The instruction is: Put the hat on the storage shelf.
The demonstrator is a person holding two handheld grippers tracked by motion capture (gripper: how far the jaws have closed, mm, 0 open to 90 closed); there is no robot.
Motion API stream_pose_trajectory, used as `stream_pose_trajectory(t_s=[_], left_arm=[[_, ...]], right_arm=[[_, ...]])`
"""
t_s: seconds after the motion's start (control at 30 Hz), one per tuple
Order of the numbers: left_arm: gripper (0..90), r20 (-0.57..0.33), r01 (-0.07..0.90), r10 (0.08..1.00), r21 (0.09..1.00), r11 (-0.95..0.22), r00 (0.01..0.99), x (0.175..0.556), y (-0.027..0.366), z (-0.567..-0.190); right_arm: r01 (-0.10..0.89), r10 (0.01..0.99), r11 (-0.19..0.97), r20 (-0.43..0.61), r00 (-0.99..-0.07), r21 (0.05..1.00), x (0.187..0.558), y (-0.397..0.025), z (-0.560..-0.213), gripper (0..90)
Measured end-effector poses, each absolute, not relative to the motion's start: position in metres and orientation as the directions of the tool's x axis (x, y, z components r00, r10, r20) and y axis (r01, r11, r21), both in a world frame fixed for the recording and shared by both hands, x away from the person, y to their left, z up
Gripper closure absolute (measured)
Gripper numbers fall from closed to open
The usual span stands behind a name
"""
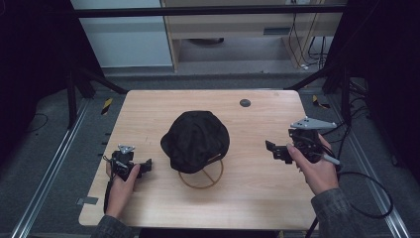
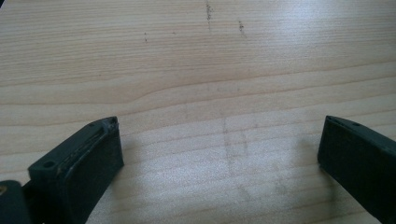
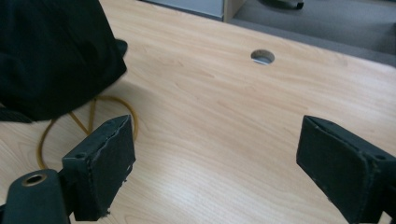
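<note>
Left gripper [image 1: 146, 165] held low near the table's left edge, jaws spread wide and empty, pointing right. Right gripper [image 1: 270, 147] raised higher at the right side, jaws likewise wide apart, aimed left, gripped in the right hand [image 1: 317, 171]

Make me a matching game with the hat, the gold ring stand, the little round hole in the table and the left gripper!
Things:
1. black hat
2. gold ring stand
3. round hole
4. left gripper

Descriptions:
A. open, over bare wood, holding nothing
B. far side of the table, right of the hat
C. in the middle of the table, sitting on the stand
D. poking out from under the hat on the near side

Pairs: 1-C, 2-D, 3-B, 4-A
</note>
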State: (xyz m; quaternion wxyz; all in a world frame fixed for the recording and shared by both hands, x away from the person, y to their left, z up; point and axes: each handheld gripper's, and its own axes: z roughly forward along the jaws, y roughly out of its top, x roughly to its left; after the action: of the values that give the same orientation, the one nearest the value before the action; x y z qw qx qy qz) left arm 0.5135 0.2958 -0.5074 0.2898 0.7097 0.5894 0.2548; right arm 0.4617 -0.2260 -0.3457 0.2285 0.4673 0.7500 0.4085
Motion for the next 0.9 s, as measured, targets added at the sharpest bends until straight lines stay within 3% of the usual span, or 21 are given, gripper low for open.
stream_pose_trajectory(t_s=[0.9], left_arm=[[0.0,0.019,0.686,0.983,0.714,-0.139,0.180,0.519,0.300,-0.508]], right_arm=[[0.645,0.894,0.214,0.119,-0.431,0.734,0.462,-0.229,-0.462,12.8]])
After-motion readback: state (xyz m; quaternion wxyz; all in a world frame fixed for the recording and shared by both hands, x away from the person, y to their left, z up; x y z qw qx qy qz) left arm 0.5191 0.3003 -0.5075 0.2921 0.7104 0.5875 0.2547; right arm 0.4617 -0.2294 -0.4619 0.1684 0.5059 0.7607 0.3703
